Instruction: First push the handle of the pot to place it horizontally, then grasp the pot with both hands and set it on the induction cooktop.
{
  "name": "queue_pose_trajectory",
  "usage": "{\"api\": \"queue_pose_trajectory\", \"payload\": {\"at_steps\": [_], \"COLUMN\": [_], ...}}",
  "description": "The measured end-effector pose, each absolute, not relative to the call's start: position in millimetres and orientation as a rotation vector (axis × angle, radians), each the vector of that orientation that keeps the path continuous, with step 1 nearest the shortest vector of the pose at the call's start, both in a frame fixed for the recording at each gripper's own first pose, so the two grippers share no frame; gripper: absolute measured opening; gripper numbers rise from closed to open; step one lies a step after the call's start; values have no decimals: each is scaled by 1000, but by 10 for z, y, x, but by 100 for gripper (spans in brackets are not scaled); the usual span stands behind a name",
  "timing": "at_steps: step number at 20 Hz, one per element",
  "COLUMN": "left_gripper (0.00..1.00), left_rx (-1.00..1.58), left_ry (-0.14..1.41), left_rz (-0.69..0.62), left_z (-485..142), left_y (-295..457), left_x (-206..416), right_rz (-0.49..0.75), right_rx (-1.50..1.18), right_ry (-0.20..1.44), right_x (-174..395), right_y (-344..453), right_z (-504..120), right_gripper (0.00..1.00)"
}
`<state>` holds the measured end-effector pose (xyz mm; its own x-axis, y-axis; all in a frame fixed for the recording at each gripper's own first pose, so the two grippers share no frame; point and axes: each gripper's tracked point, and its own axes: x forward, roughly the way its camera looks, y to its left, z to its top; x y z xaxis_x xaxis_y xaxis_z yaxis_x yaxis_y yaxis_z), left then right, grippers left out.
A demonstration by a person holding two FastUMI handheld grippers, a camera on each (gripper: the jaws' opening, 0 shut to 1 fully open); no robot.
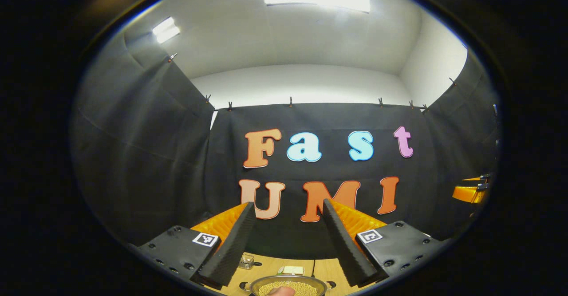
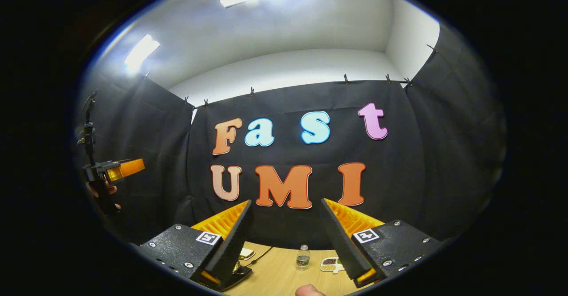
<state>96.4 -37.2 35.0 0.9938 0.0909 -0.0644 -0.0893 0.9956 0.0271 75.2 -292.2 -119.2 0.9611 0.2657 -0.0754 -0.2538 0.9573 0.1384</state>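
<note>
While both grippers hang above the table (image 2: 275, 274):
Left gripper (image 1: 288, 207): jaws apart, empty.
Right gripper (image 2: 286, 205): jaws apart, empty.
Pot (image 1: 288, 286): below left gripper.

In the left gripper view, the pot (image 1: 288, 287) is cut off by the lower edge, its rim and grainy contents visible, its handle hidden. The other gripper (image 1: 471, 190) is clipped at the right margin, its jaws indeterminate. In the right gripper view, a fingertip (image 2: 309, 290) is cut by the lower edge, and a small bottle (image 2: 303, 257) and a flat packet (image 2: 330, 264) on the table (image 2: 279, 274) are too small to identify.
</note>
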Motion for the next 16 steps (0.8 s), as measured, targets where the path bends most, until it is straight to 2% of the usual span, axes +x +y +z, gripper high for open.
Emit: {"api": "queue_pose_trajectory", "payload": {"at_steps": [1, 2, 6, 8, 9, 10, 11, 12, 13, 14, 15, 16], "left_gripper": [100, 100, 96, 99, 92, 99, 96, 95, 99, 99, 95, 96], "left_rx": [-1, -13, 11, 25, 28, 31, 36, 37, 34, 34, 34, 33], "left_ry": [61, 52, -9, -64, -94, -125, -155, -184, -204, -219, -226, -223], "left_rz": [87, 87, 134, 177, 184, 190, 193, 192, 179, 167, 163, 155], "left_z": [395, 465, 730, 886, 953, 1041, 1121, 1205, 1255, 1289, 1310, 1291], "left_y": [-374, -350, -185, -93, -89, -99, -100, -109, -145, -188, -192, -221], "left_x": [955, 945, 874, 796, 755, 688, 656, 600, 570, 552, 543, 528], "right_rz": [245, 237, 244, 226, 224, 233, 245, 254, 263, 263, 259, 260], "right_rx": [142, 160, 193, 191, 199, 212, 225, 231, 226, 218, 209, 197], "right_ry": [102, 115, 108, 97, 93, 84, 74, 62, 49, 40, 29, 16], "right_x": [783, 786, 882, 943, 955, 949, 937, 923, 928, 943, 934, 910], "right_y": [-2939, -2932, -2964, -3016, -3020, -2996, -2965, -2948, -2920, -2907, -2906, -2912], "right_z": [-1201, -1227, -1220, -1276, -1287, -1276, -1253, -1213, -1185, -1194, -1185, -1169], "right_gripper": [93, 98, 93, 93, 93, 98, 98, 93, 97, 93, 98, 98]}}
